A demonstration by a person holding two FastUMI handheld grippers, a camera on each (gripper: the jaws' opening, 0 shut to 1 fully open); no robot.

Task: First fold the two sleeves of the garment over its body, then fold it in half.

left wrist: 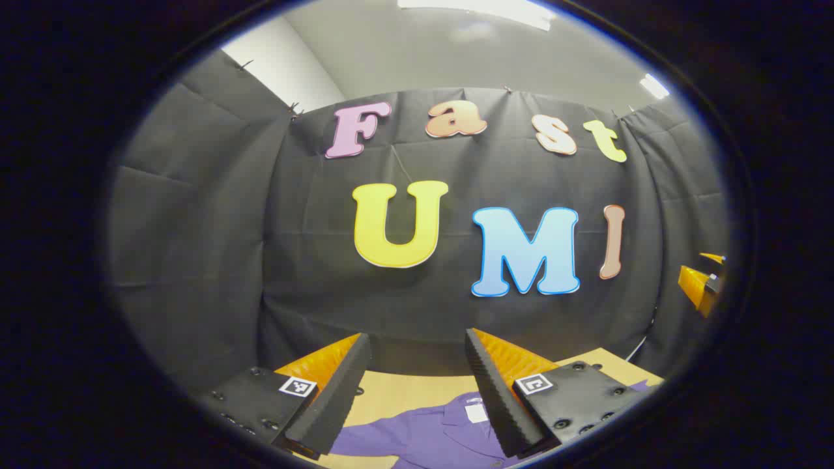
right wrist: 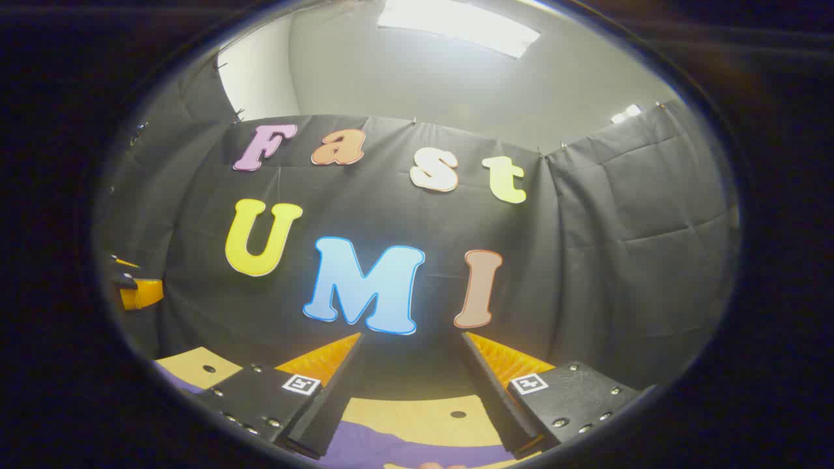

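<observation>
A purple garment (left wrist: 423,433) lies flat on a light wooden table (left wrist: 404,391), its collar and a white label visible low in the left gripper view. My left gripper (left wrist: 417,342) hangs above it, open, with nothing between its black ribbed fingers. In the right gripper view a strip of the same purple garment (right wrist: 397,449) crosses the table (right wrist: 423,413) at the bottom edge. My right gripper (right wrist: 412,340) is open too, raised above the cloth and empty. Each gripper's orange body shows at the other view's side, the right gripper (left wrist: 700,283) and the left gripper (right wrist: 133,290).
Black cloth walls close the booth behind and on both sides of the table. The table top has small round holes (right wrist: 458,414). Ceiling lights shine overhead.
</observation>
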